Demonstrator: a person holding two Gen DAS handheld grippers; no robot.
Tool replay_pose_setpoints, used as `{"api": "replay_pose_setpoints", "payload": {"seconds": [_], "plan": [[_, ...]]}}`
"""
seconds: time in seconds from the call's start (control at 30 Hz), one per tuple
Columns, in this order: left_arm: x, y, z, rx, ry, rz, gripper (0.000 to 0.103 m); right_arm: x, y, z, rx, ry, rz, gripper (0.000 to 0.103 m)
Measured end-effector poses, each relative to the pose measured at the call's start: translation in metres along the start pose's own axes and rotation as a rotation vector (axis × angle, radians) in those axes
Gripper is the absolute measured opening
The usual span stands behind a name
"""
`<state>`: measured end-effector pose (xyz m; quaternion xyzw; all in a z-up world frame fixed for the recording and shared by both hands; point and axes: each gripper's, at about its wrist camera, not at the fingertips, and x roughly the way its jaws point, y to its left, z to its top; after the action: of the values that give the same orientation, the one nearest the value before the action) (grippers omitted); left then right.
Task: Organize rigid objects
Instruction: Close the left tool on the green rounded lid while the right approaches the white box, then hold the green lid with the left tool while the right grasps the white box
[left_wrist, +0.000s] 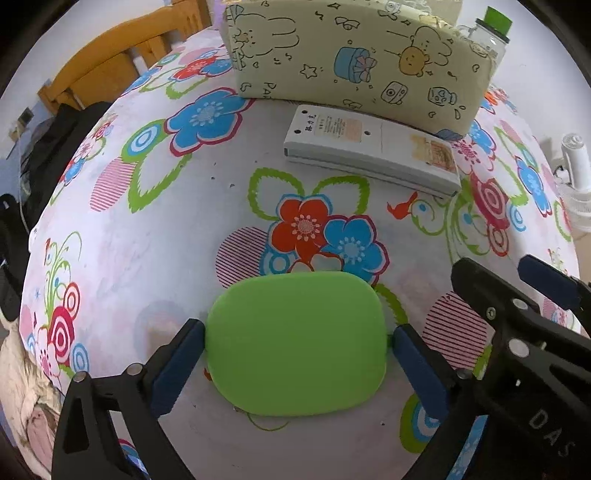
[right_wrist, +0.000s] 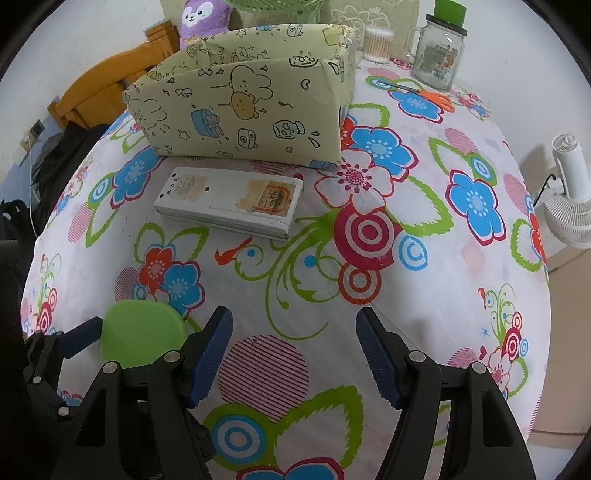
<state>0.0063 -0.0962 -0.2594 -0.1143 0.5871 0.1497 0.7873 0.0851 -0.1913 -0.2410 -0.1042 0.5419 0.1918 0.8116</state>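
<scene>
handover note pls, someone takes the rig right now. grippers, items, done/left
Left gripper: jaws wide, straddling the green case flat on the tablecloth; pads at its sides, grip unclear.
Right gripper: open, empty, just beside it.
White remote: face down in front of the patterned box.
Done: nothing in the box as far as visible.
Left: probably case and remote.

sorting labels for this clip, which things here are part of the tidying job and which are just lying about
Part of the job:
- green rounded case, between the left gripper's wide-open jaws
- white remote control, lying face down
- cartoon-print organizer box
- right gripper, open and empty

Just lying about:
- glass mug jar with green lid
- orange-handled scissors
- cotton swab tub
- purple plush toy
- white fan
</scene>
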Motion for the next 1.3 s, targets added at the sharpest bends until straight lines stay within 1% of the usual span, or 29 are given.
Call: {"api": "replay_pose_setpoints", "payload": {"seconds": [0.17,0.3,0.33,0.4,0.77,1.03,1.3], "plan": [[-0.005,0.004,-0.006,-0.053,-0.007,0.014,0.103,0.0,-0.003,-0.002,0.005,0.006,-0.003,0.073],[-0.009,0.005,-0.007,-0.063,-0.016,0.016,0.103,0.001,-0.005,-0.003,0.016,0.009,-0.003,0.073],[-0.01,0.005,-0.008,-0.059,-0.017,0.016,0.102,0.0,-0.005,-0.004,0.016,0.008,-0.002,0.073],[-0.013,0.004,-0.008,-0.05,-0.03,0.013,0.095,0.0,-0.005,-0.004,0.017,0.006,0.0,0.073],[-0.016,0.006,-0.006,-0.003,-0.017,-0.004,0.095,-0.003,-0.003,-0.006,0.032,0.006,0.008,0.073],[-0.012,0.023,0.01,0.019,-0.019,0.0,0.095,-0.006,0.005,0.0,0.036,-0.001,0.022,0.073],[-0.018,0.036,0.032,0.063,-0.036,-0.011,0.095,-0.009,0.018,0.012,0.034,-0.017,0.029,0.073]]}}
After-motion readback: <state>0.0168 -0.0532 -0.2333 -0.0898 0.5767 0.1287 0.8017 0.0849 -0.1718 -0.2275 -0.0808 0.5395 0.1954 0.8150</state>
